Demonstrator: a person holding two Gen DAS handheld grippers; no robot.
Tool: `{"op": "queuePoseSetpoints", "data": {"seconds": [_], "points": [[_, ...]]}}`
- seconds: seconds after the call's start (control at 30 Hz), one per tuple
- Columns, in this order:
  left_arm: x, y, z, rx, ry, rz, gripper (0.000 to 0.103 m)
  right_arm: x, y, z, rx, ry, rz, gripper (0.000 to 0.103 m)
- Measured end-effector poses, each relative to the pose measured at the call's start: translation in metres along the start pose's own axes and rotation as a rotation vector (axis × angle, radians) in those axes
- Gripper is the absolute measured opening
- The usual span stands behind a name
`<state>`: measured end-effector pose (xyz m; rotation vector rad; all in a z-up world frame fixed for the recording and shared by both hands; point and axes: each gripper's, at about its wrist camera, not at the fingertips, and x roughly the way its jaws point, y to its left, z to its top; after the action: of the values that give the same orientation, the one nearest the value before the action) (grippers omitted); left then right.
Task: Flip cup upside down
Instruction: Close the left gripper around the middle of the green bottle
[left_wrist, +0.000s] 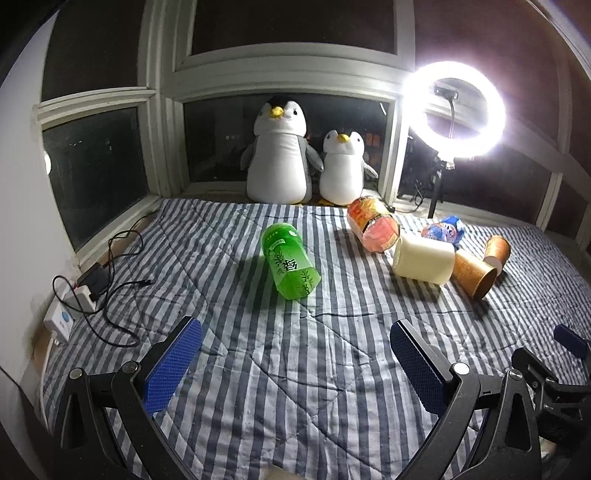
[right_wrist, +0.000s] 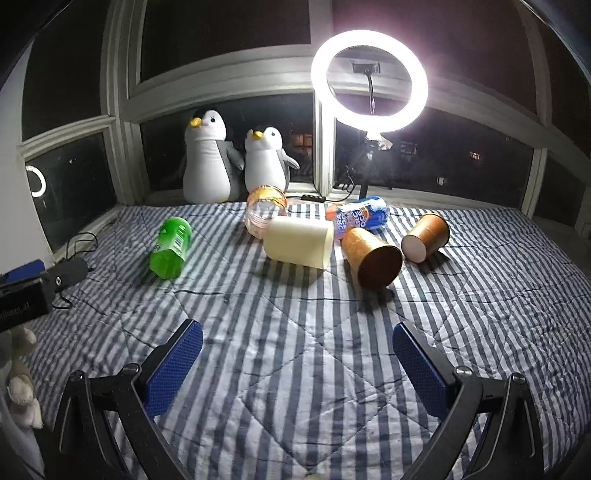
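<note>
Several cups lie on their sides on a striped quilt. A green cup lies at the left. A cream cup, a clear pink-orange cup, a blue printed cup and two brown paper cups lie in a cluster. My left gripper is open and empty, well short of the green cup. My right gripper is open and empty, short of the cluster.
Two plush penguins stand on the window sill. A lit ring light stands on a tripod behind the cups. A power strip with cables lies at the quilt's left edge.
</note>
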<state>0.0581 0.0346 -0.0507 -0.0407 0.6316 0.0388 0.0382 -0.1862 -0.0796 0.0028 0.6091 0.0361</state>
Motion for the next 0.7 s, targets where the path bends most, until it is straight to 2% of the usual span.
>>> {"op": "queuePoseSetpoints", "data": {"seconds": [0.17, 0.3, 0.4, 0.7], "points": [[0.018, -0.001, 0.008, 0.029, 0.020, -0.021, 0.103, 0.008, -0.009, 0.003, 0.010, 0.013, 0.004, 0.101], [0.040, 0.008, 0.021, 0.003, 0.056, 0.005, 0.102, 0.021, -0.018, 0.009, 0.049, 0.039, 0.022, 0.095], [0.062, 0.018, 0.036, -0.038, 0.113, -0.020, 0.102, 0.028, -0.023, 0.012, 0.060, 0.049, 0.017, 0.095], [0.149, 0.030, 0.079, -0.093, 0.307, -0.027, 0.098, 0.054, -0.037, 0.023, 0.116, 0.113, 0.036, 0.095]]}}
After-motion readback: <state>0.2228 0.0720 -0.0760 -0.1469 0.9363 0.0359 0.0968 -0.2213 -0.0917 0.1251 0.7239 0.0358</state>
